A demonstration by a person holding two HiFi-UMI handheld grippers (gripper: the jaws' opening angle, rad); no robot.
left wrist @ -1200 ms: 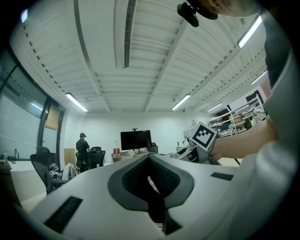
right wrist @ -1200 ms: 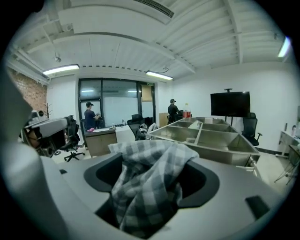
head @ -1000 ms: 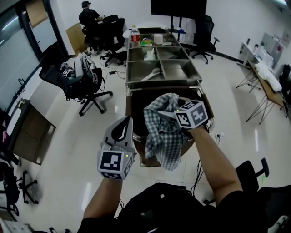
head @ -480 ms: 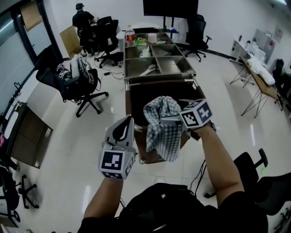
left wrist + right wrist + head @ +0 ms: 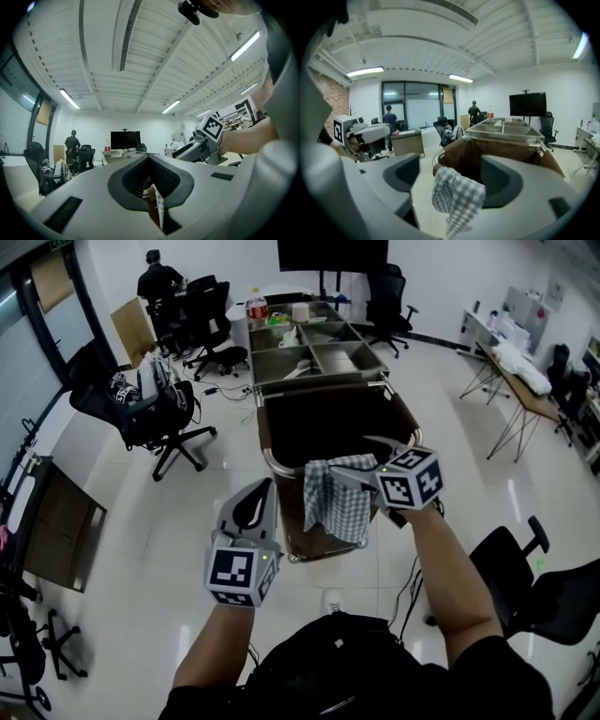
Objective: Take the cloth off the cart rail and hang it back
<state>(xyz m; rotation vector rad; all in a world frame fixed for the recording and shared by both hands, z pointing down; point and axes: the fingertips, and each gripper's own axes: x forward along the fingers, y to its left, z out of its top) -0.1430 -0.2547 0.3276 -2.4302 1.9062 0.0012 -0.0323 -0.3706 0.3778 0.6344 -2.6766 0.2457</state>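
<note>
checked cloth draped over cart rail; right gripper closing, cloth between jaws, unpinched; left gripper jaws together, empty.

Bright, even office light from ceiling strip lights. Glossy white floor throws soft glare, w/ faint shadow under office chair. Heavy fisheye bend at edges; black vignette corners in both gripper views. Close foreground soft, bkgd sharper.
</note>
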